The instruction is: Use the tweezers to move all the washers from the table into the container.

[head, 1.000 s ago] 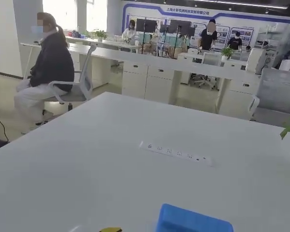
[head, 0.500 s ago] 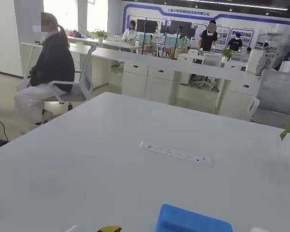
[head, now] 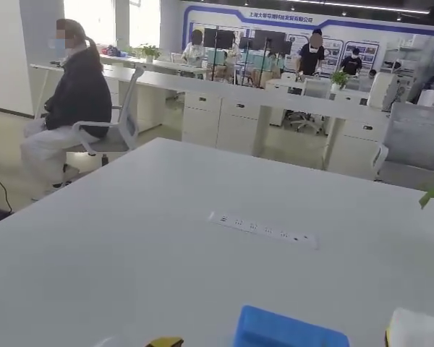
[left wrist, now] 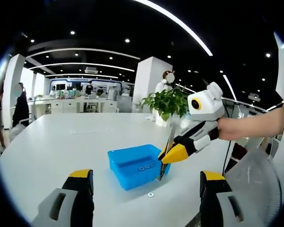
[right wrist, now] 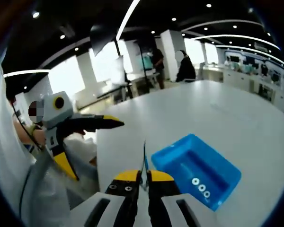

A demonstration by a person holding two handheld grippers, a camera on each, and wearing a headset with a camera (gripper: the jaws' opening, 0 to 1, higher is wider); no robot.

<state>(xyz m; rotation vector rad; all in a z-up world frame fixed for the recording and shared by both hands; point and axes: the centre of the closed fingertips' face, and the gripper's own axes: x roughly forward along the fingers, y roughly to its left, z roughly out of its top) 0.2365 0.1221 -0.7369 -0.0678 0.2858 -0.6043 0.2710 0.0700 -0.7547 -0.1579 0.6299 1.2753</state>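
Observation:
A blue container (left wrist: 132, 166) sits on the white table (left wrist: 61, 142) with three washers (left wrist: 145, 167) inside; it also shows as the container (right wrist: 197, 171) and container (head: 289, 331). One washer (left wrist: 151, 194) lies on the table just in front of it. My right gripper (right wrist: 142, 176) is shut on thin metal tweezers (right wrist: 144, 163). In the left gripper view the tweezers (left wrist: 167, 150) point down at the container's near right corner; their tips look bare. My left gripper (left wrist: 146, 184) stands wide open over the table, nothing between its fingers.
A power strip (head: 264, 230) lies mid-table. A potted plant (left wrist: 166, 104) stands behind the container. A person on an office chair (head: 69, 116) sits at the far left, with desks and other people behind. A pale blurred thing (head: 419, 329) lies in the head view's bottom right corner.
A pale blurred thing has come into the head view's bottom right corner. The container and the yellow tip at the bottom edge have stayed put.

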